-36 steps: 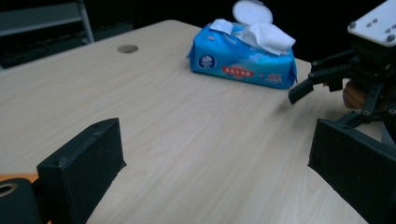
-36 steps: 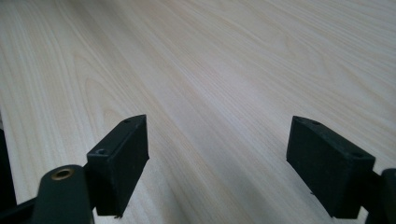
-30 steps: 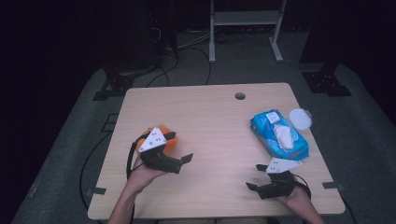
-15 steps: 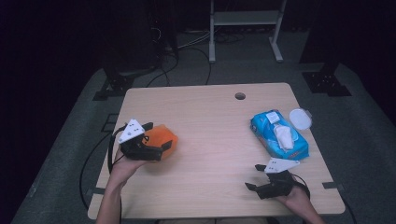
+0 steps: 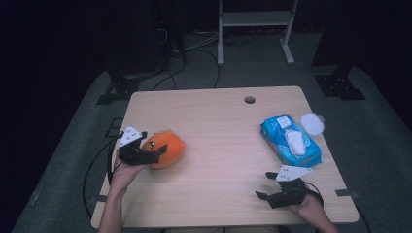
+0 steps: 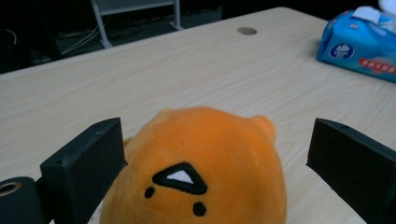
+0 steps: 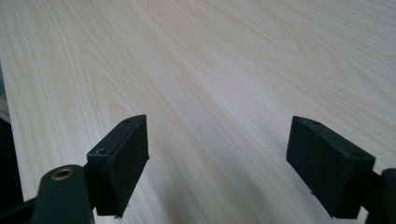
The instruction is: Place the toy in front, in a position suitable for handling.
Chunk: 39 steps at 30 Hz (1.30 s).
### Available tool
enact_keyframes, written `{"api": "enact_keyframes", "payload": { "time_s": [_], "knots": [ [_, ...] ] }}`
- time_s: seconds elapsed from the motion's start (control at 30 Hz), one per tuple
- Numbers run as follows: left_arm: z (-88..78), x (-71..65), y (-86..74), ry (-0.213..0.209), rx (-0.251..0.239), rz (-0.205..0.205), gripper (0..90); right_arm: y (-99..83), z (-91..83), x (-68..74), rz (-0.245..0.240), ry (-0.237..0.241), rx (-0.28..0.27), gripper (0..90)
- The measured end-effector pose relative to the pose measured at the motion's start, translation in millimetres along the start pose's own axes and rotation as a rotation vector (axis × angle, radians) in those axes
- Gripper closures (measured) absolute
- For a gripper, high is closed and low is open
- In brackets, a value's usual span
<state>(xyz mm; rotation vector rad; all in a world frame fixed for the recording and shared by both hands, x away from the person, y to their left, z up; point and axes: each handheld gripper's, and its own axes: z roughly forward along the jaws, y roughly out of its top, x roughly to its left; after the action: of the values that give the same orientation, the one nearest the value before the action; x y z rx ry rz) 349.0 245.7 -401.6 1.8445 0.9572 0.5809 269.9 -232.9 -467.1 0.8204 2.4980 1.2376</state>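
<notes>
An orange plush toy (image 5: pixel 169 145) (image 6: pixel 196 168) with a small embroidered face lies on the left part of the wooden table (image 5: pixel 218 126). My left gripper (image 5: pixel 154 148) (image 6: pixel 217 140) comes at it from the left and stands open, one jaw on either side of the toy. In the left gripper view the left jaw is against the plush and the right jaw is a little apart from it. My right gripper (image 5: pixel 265 187) (image 7: pixel 217 154) rests near the front right edge, open, with bare table between its jaws.
A blue pack of wet wipes (image 5: pixel 290 141) (image 6: pixel 359 46) lies at the right, with a round white lid (image 5: pixel 312 123) beside it. A cable hole (image 5: pixel 249 100) sits near the far edge. A metal frame (image 5: pixel 255 29) and cables are on the floor beyond the table.
My left hand has swung from in front of the plush round to its left and now points right, jaws astride it. The plush has hardly moved. The right gripper has stayed still.
</notes>
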Motion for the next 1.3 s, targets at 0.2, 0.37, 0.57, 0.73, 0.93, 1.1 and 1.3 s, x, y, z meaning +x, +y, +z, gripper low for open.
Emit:
{"api": "enact_keyframes", "payload": {
  "time_s": [0.2,0.37,0.57,0.73,0.93,1.1,1.3],
  "knots": [
    [9.8,1.9,-6.9,0.012,0.045,-0.002,3.5,0.0,0.2,0.0,-0.001,0.001,0.000,19.7],
    [16.5,2.1,-13.5,0.013,0.081,0.011,3.0,-0.1,-0.8,1.2,0.000,0.000,-0.005,19.8],
    [21.8,1.1,-20.3,0.046,0.097,0.028,2.7,-0.1,-1.3,1.1,-0.004,-0.004,-0.006,19.8],
    [24.6,-2.0,-22.9,0.067,0.092,0.041,2.2,-0.3,-1.4,1.2,-0.007,0.000,-0.008,20.3],
    [26.8,-3.1,-26.8,0.070,0.091,0.050,2.3,-0.3,-0.9,2.2,-0.005,0.001,-0.008,20.3],
    [25.5,-6.9,-27.0,0.058,0.126,0.086,12.3,0.1,-0.2,2.0,-0.006,0.003,-0.004,20.2],
    [20.2,-5.4,-27.3,0.050,0.116,0.091,27.2,-0.3,-2.4,1.0,0.002,-0.006,-0.016,20.3]
  ]
}}
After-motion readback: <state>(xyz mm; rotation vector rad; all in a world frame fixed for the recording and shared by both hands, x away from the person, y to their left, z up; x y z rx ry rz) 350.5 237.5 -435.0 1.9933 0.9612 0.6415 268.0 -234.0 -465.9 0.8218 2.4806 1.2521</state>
